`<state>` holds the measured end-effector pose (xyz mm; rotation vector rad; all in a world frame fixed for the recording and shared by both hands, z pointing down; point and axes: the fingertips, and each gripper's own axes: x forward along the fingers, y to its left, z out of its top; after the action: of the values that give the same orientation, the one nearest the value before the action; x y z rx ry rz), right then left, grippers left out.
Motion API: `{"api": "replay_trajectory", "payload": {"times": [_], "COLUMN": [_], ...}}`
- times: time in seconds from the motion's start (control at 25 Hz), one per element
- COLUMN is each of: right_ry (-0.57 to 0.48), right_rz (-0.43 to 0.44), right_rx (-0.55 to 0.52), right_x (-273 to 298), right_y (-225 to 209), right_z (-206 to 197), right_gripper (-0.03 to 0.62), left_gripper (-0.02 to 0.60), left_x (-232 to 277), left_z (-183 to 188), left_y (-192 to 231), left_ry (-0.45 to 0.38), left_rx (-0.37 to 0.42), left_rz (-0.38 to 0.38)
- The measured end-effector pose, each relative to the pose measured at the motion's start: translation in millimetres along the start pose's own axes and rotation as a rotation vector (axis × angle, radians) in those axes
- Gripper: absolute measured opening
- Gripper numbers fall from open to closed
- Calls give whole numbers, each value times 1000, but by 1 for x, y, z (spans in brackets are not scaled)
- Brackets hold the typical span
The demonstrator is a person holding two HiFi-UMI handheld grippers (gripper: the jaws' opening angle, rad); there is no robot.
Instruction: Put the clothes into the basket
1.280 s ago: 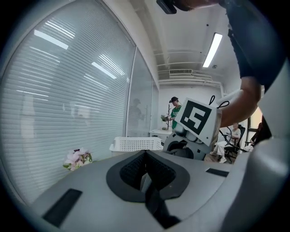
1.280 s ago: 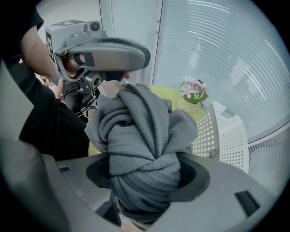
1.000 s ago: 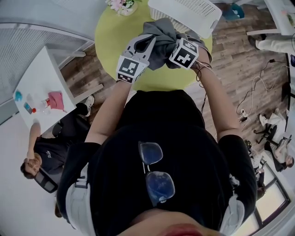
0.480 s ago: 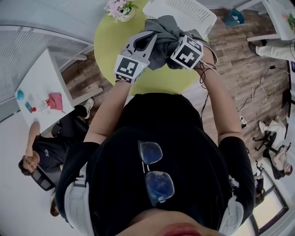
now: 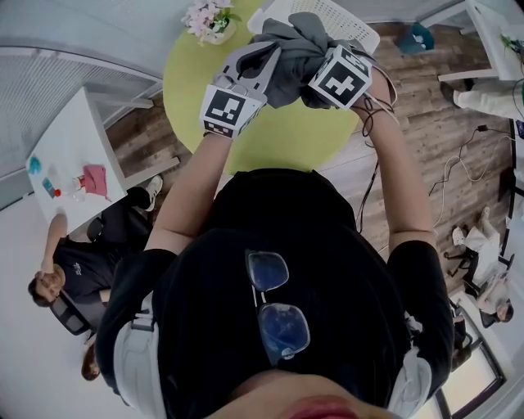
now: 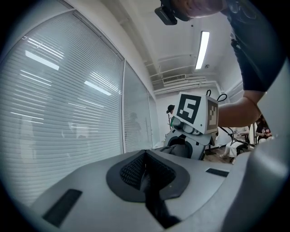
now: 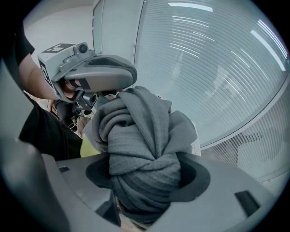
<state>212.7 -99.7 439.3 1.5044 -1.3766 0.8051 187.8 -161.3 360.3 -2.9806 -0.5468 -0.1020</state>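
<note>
1. Head view: both claws are raised over a round green table (image 5: 278, 135).
   - The left gripper (image 5: 264, 64) and the right gripper (image 5: 313, 72) face each other, with one bunched grey garment (image 5: 291, 41) strung between their tips.
   - The white basket (image 5: 350, 20) lies just beyond the claws, and the garment overlaps its near rim in the picture.
   - I judge the pick-up done. What is left is to carry the garment over the rim and let go. No other clothes show on the table below the claws.
   - A pot of flowers (image 5: 206, 16) stands to the left claw's side. Wooden floor (image 5: 426, 123) spreads to the right of the right claw.
2. Left gripper view: the jaws are clenched, pinching a thin dark fold of the garment. The right claw sits just ahead. Window blinds (image 6: 68, 113) fill the left, and a ceiling light (image 6: 202, 43) hangs above.
3. Right gripper view: the jaws grasp a thick twisted wad of the garment. The wad rises from the pads towards the left claw above it.
</note>
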Motion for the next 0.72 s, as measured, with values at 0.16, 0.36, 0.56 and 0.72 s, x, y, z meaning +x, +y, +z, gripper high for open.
{"api": "replay_trajectory", "payload": {"times": [0.16,0.36,0.56,0.72], "right_ry": [-10,-26,-10,-7], "right_rz": [-18,-30,-45,-43], "right_rx": [17,36,61,74], "right_x": [0,6,24,40], "right_y": [-23,-55,-83,-98], "right_z": [-1,-4,-11,-14], "right_gripper": [324,324,324,324], "left_gripper": [11,11,11,11], "left_x": [12,34,58,73], "left_z": [7,13,4,-6], "left_y": [10,18,27,31], "left_ry": [-8,-16,1,11], "left_rx": [10,21,23,17], "left_rz": [21,35,35,29]}}
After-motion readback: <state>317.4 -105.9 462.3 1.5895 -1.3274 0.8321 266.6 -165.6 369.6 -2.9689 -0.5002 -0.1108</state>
